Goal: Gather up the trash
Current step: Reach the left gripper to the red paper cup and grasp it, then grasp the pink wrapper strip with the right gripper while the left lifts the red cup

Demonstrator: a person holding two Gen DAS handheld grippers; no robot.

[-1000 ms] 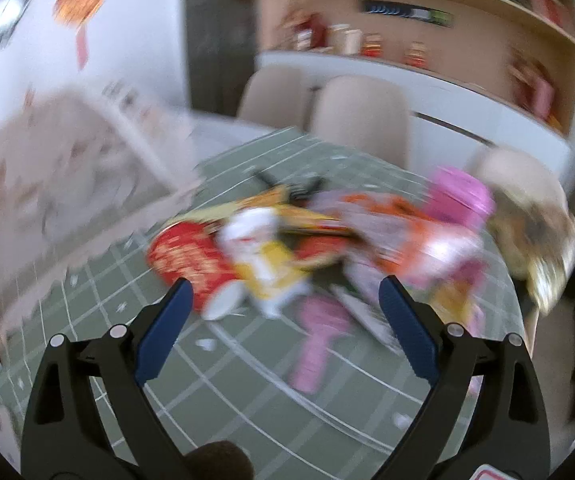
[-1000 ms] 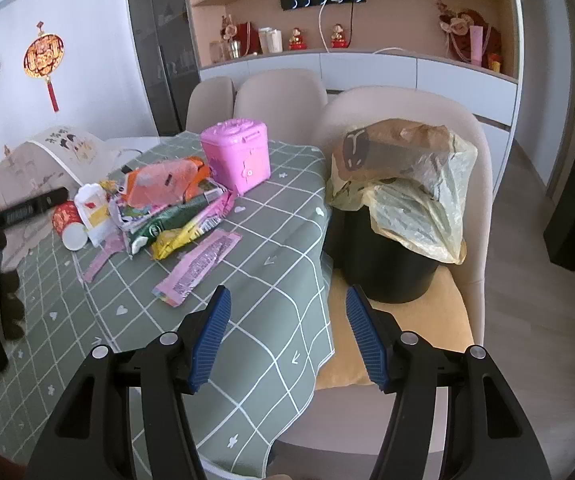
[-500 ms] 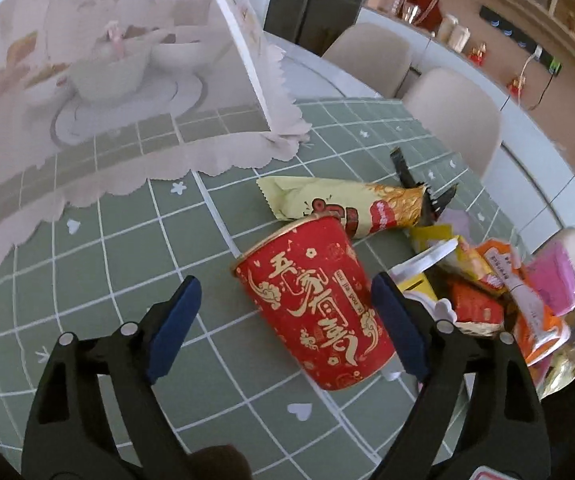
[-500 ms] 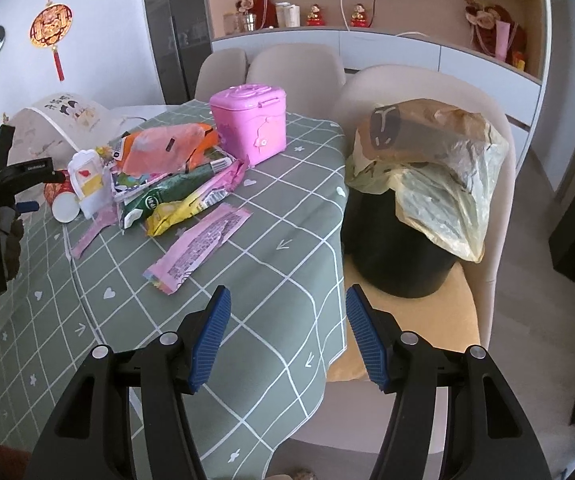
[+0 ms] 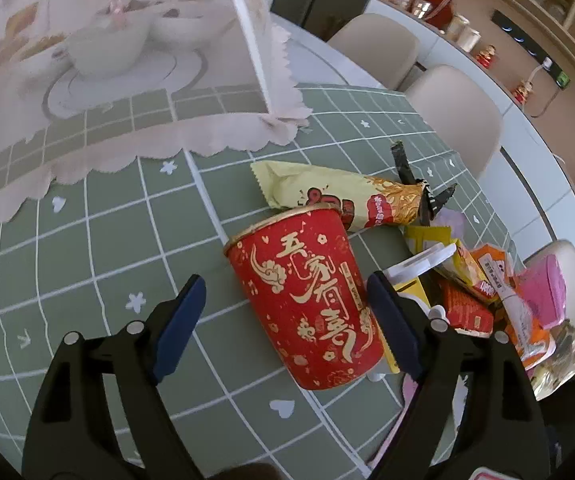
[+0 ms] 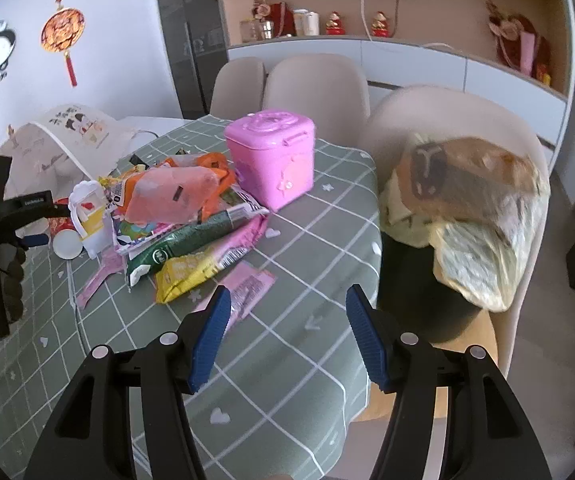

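We see the red paper cup [image 5: 307, 304] lying on its side on the counter [image 5: 107, 240] between our left gripper [image 5: 283, 312] jaws, which are closing without touching. Our right gripper [image 6: 287, 332] gapes empty beside the bag-lined bin [image 6: 447, 240].

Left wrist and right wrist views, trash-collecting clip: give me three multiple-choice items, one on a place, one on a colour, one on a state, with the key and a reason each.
1. Where is the black bin with the plastic liner?
A. on the table
B. on a chair seat beside the table
C. on the wall shelf

2. What colour is the lidded box on the table?
A. pink
B. blue
C. white

3. How is the red paper cup placed?
A. upright
B. on its side
C. stacked in another cup

Key:
1 B, the bin stands on a cushioned chair.
2 A, the box is pink.
3 B, the cup lies between the closing left gripper fingers.
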